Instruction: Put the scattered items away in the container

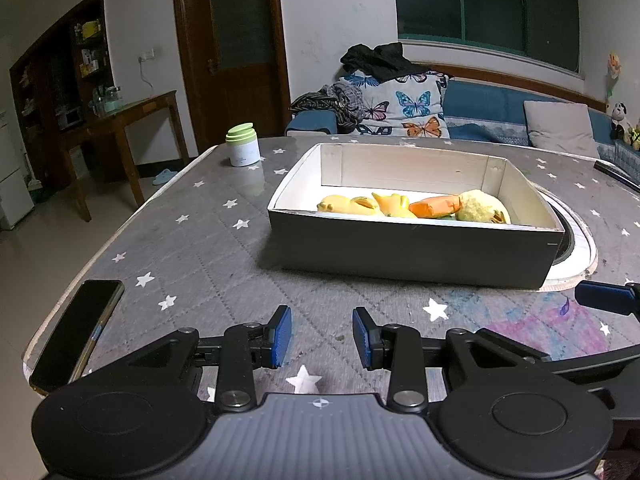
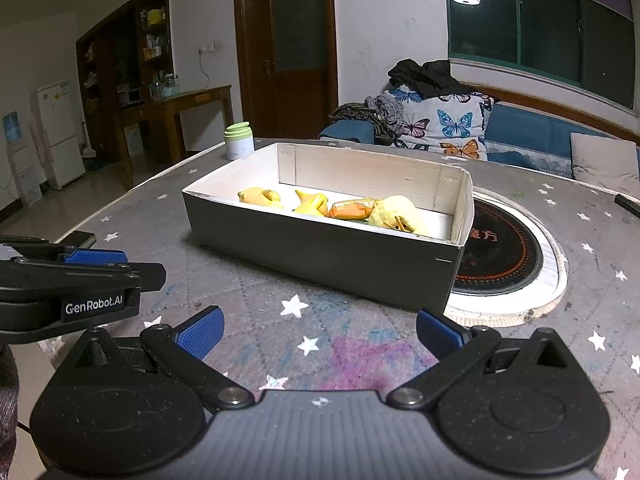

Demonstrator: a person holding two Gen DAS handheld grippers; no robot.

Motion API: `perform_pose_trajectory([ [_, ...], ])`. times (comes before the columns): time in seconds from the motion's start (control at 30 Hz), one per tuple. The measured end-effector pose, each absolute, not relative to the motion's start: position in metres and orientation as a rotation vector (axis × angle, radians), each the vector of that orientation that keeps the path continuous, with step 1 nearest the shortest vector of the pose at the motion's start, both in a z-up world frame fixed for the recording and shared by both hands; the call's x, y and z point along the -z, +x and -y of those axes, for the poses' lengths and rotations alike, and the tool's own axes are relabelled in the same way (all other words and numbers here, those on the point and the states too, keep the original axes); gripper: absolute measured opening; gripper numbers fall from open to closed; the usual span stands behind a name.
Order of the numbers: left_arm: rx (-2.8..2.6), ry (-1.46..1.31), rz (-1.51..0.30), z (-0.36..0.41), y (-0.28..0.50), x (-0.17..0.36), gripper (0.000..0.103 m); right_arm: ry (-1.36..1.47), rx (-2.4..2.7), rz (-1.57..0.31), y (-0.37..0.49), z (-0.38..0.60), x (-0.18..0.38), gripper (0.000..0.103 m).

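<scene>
An open cardboard box [image 1: 416, 256] with dark outer walls and a white inside stands on the grey star-patterned table; it also shows in the right wrist view [image 2: 320, 256]. Inside lie yellow toy figures [image 1: 352, 206], an orange packet [image 1: 436, 205] and a pale yellow plush [image 1: 482, 206]. The same items show in the right wrist view: toys [image 2: 280, 200], packet [image 2: 350, 208], plush [image 2: 398, 212]. My left gripper [image 1: 322, 338] is open and empty, low over the table in front of the box. My right gripper [image 2: 320, 334] is wide open and empty, near the box's front right corner.
A black phone [image 1: 76, 332] lies at the table's left edge. A white jar with a green lid [image 1: 242, 146] stands at the far left. A round inset hotplate [image 2: 504, 256] sits right of the box. A dark remote [image 2: 628, 204] lies far right. A sofa stands behind.
</scene>
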State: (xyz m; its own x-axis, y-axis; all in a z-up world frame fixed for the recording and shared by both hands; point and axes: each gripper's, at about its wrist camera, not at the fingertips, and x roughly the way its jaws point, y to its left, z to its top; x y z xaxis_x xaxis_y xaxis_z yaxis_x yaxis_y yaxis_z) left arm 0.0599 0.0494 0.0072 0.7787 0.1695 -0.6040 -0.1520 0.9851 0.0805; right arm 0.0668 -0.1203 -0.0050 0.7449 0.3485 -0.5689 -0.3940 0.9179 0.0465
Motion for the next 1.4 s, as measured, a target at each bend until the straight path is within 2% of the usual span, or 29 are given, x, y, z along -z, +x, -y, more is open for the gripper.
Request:
perform_pose_trajectory([
  [1.4, -0.14, 0.072, -0.709, -0.04, 0.119, -0.001, 0.037, -0.046, -0.358, -0.668, 0.121, 0.123, 0.02, 0.103],
])
